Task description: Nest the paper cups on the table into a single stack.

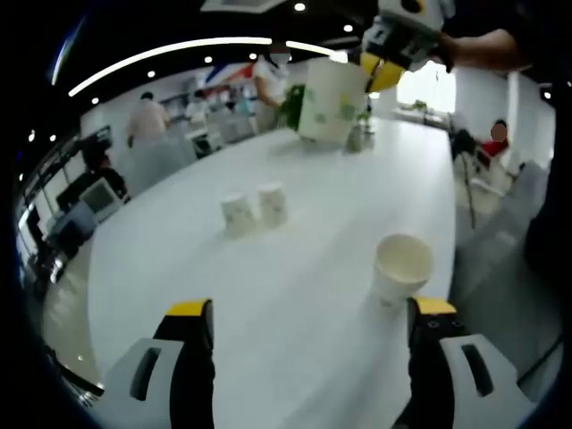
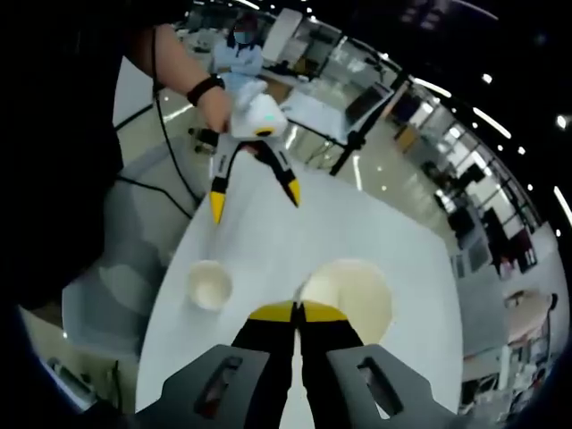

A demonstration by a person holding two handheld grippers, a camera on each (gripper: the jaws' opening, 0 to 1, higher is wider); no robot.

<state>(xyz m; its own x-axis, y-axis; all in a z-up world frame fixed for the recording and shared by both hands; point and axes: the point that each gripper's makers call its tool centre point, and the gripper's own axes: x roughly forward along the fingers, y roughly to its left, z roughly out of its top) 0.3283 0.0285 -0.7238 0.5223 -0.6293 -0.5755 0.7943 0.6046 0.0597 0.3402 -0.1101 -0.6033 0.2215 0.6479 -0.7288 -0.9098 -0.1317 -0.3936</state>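
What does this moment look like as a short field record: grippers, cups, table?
left gripper: open, jaws spread wide, holding nothing, above the table
right gripper: shut on the rim of a large paper cup, lifted off the table
upright cup: standing mouth up, just ahead of the left gripper
inverted cups: two, mouth down, side by side farther along the table
table: white, long
stack: not yet formed

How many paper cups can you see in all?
4. One upright cup stands near the left gripper. Two upside-down cups, and, sit mid-table. The right gripper holds the held cup in the air. More could be hidden.
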